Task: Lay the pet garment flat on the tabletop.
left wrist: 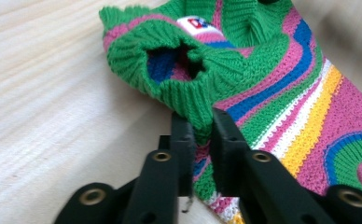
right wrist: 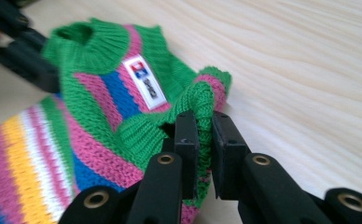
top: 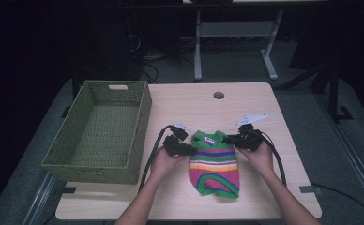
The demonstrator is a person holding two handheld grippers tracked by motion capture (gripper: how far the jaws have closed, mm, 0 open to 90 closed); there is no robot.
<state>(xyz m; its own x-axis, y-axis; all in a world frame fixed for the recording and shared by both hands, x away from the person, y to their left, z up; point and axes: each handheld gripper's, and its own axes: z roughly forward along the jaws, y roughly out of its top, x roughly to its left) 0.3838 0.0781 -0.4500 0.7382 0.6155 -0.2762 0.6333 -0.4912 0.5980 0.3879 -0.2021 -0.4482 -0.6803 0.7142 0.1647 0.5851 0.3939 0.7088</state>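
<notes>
Knitted stripy sweater (top: 214, 161) lies lengthwise toward the person, left gripper (top: 186, 149) and right gripper (top: 231, 139) each pinching a shoulder; basket (top: 100, 133) sits left.

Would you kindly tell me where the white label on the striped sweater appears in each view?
High view: the white label sits near the sweater's collar, mid-table.
Left gripper view: top centre, partly hidden by a knit fold.
Right gripper view: centre, above the tongs.
Shared landmark: the green collar.
</notes>
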